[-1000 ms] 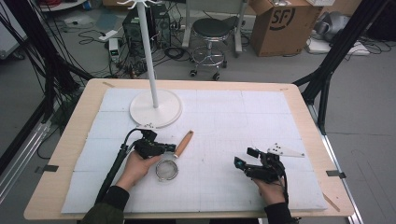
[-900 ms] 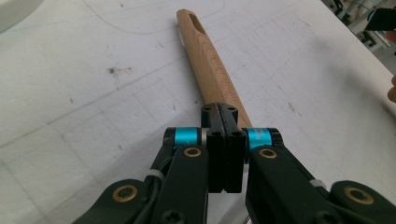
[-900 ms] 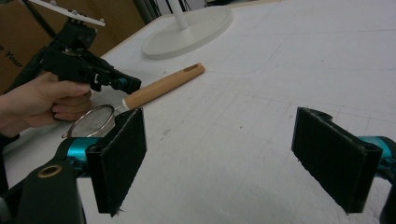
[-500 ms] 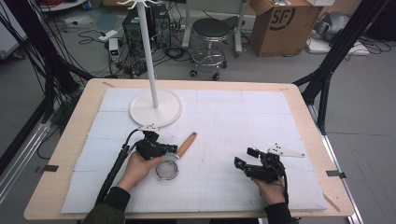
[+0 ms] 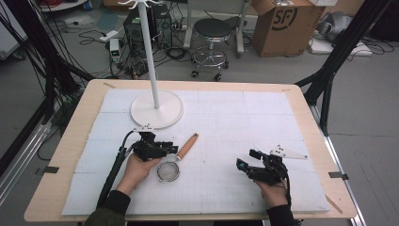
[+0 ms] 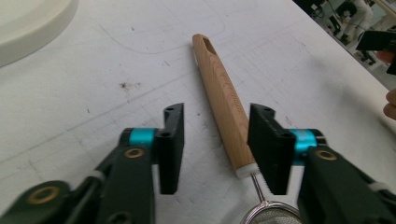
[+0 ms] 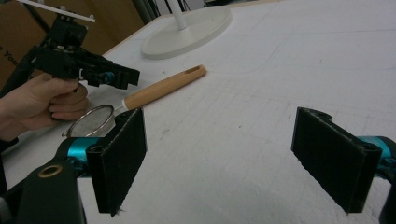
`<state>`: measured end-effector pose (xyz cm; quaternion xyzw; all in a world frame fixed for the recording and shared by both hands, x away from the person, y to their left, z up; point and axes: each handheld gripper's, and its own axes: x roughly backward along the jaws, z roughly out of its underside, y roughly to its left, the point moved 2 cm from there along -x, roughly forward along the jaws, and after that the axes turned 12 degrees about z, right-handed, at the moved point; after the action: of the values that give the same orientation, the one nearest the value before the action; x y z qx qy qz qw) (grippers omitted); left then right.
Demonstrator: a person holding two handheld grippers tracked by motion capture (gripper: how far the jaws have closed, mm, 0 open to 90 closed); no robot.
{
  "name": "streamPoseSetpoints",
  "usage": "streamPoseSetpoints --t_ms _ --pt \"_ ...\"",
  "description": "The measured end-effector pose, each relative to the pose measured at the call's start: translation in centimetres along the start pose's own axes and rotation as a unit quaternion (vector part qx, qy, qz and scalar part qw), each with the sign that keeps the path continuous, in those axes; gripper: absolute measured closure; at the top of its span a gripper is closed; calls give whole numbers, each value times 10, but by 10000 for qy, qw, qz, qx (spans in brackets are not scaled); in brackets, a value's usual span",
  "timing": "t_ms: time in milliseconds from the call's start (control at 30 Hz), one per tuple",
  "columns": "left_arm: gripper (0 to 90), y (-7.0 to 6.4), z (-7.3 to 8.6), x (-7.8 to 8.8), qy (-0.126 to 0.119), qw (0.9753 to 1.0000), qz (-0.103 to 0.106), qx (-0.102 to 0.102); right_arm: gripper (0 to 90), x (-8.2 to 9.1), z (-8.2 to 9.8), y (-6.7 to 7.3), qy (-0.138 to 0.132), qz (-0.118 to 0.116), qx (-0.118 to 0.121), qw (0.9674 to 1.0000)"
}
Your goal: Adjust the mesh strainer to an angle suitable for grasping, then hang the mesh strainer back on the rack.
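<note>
A small strainer lies on the white mat [image 5: 235,117], its wooden handle [image 5: 187,146] pointing away and its wire mesh bowl [image 5: 168,171] toward the person. My left gripper [image 5: 171,148] is low over the handle's near end. Its jaws have just been opening and now stand open, with the handle [image 6: 219,84] lying between them, close to the right jaw and not pinched. The mesh rim [image 6: 273,215] peeks in at the bottom. My right gripper [image 5: 246,159] rests at the mat's right, jaws [image 7: 223,119] wide open on nothing, facing the strainer [image 7: 163,87] and the left gripper [image 7: 123,77].
A white coat stand with a round base [image 5: 156,108] and a thin pole [image 5: 151,56] stands at the mat's back left. The wooden table rim [image 5: 197,84] runs round the mat. A stool [image 5: 211,28] and a cardboard box [image 5: 282,23] stand on the floor beyond.
The left gripper's jaws have parted at the strainer's handle. Both hands and the strainer sit where they were.
</note>
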<state>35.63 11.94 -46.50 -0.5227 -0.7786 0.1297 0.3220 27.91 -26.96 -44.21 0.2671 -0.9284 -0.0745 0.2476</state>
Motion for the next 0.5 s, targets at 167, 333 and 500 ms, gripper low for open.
streamPoseSetpoints --t_ms 167,333,500 --pt "409 -4 0 1 -13 10000 54 -7 170 1 0 1 -2 11 14 10000" --pt "383 -15 -2 3 -127 9999 83 -56 170 1 0 1 -2 12 8 10000" --pt "429 -21 -2 0 56 9998 181 -6 171 2 0 0 -17 -15 8 10000"
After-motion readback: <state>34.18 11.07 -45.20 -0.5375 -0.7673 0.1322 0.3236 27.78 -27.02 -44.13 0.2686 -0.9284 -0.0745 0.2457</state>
